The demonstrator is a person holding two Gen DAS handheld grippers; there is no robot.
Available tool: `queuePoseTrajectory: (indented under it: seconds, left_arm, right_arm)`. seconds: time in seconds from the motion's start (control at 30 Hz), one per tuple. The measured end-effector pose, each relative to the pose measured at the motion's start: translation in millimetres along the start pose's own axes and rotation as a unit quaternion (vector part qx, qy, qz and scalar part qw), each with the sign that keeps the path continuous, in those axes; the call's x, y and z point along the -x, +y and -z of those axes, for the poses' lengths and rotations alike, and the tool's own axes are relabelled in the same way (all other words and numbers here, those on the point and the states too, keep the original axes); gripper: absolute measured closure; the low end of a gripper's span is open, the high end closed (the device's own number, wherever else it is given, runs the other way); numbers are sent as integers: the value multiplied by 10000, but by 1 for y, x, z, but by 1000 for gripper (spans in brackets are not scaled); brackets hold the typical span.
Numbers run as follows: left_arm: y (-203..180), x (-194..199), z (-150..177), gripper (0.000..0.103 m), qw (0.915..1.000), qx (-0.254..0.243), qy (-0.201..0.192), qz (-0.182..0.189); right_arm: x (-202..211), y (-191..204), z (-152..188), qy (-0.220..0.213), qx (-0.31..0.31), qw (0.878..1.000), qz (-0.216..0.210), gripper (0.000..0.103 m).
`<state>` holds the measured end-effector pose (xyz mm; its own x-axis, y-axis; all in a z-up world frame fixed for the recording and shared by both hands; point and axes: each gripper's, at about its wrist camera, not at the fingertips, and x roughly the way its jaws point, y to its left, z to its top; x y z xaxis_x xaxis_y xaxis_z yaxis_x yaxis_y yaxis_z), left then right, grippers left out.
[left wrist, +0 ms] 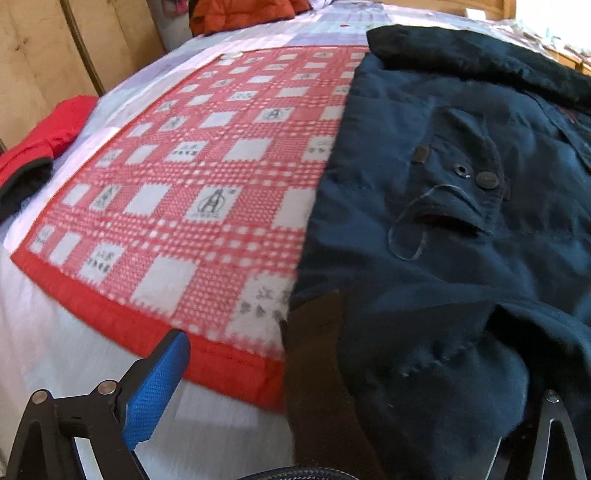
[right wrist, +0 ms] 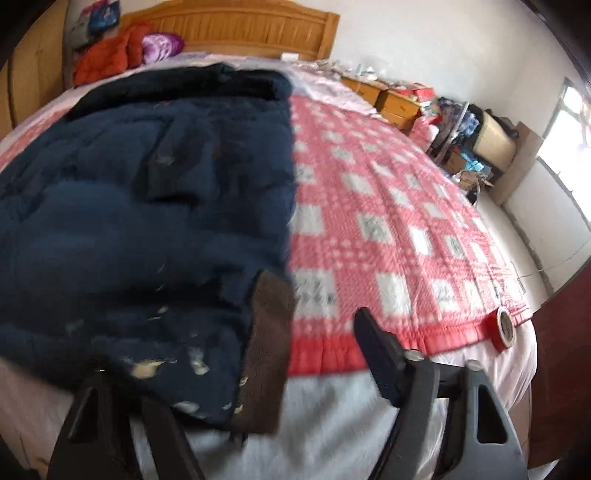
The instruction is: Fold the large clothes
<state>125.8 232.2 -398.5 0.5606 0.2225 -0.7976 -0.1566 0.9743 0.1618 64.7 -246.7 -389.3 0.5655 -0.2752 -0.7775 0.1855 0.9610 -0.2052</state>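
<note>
A large dark navy padded jacket (left wrist: 443, 221) lies flat on the bed, collar at the far end, with a brown-lined hem strip (left wrist: 314, 369) nearest me. It also shows in the right wrist view (right wrist: 147, 221), brown strip (right wrist: 266, 354) at its near right corner. My left gripper (left wrist: 332, 398) is open: its blue-padded left finger (left wrist: 159, 384) rests on the sheet, the right finger is hidden under the jacket's hem. My right gripper (right wrist: 240, 373) is open, straddling the jacket's near corner; the left finger is hidden by the cloth.
A red-and-white checked quilt (left wrist: 203, 184) covers the bed over a white sheet (right wrist: 332, 424). A red garment (left wrist: 44, 140) lies at the left edge, an orange one (right wrist: 107, 55) by the wooden headboard (right wrist: 240, 33). A red tape roll (right wrist: 504, 328) sits near the bed's right corner. Cluttered nightstands (right wrist: 399, 99) stand at right.
</note>
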Motion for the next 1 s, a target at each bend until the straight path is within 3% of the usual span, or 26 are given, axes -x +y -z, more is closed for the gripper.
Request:
queuePoseTrajectory:
  seconds: [0.03, 0.1, 0.17, 0.23, 0.3, 0.47, 0.7, 0.73, 0.8, 0.83, 1.0]
  left_arm:
    - [4, -3, 0, 7, 10000, -29, 20, -64]
    - [15, -6, 4, 7, 10000, -20, 39, -10]
    - [24, -5, 7, 10, 10000, 68, 69, 11]
    - [19, -4, 10, 26, 9998, -22, 78, 174]
    - [4, -3, 10, 55, 9988, -328, 69, 345]
    - [-1, 1, 9, 83, 9964, -586, 68, 604]
    - [25, 49, 7, 86, 9944, -291, -359, 947]
    - [26, 46, 12, 86, 9941, -352, -341, 965]
    - [21, 17, 28, 86, 9937, -558, 161, 958]
    - [18, 10, 31, 86, 9934, -601, 233, 947]
    - [20, 24, 27, 87, 9943, -419, 111, 978]
  right_arm:
    - [-3, -17, -2, 14, -345, 9994, 23, 44]
    - [-7, -43, 1, 22, -843, 9963, -140, 43]
    - [-13, -42, 4, 121, -630, 9979, -123, 45]
    - [-21, -36, 7, 262, -482, 9979, -345, 72]
    - [-30, -30, 8, 385, -359, 9972, -533, 84]
    - [-43, -73, 8, 458, -767, 9941, -612, 86]
    - [-11, -115, -7, 76, -794, 9945, -673, 90]
    - [-10, -120, -8, 88, -809, 9944, -678, 90]
    - [-24, -126, -2, 356, -705, 9946, -673, 90]
    - [-32, -124, 1, 499, -624, 9945, -676, 90]
    - [-34, -137, 0, 491, -456, 9953, -695, 91]
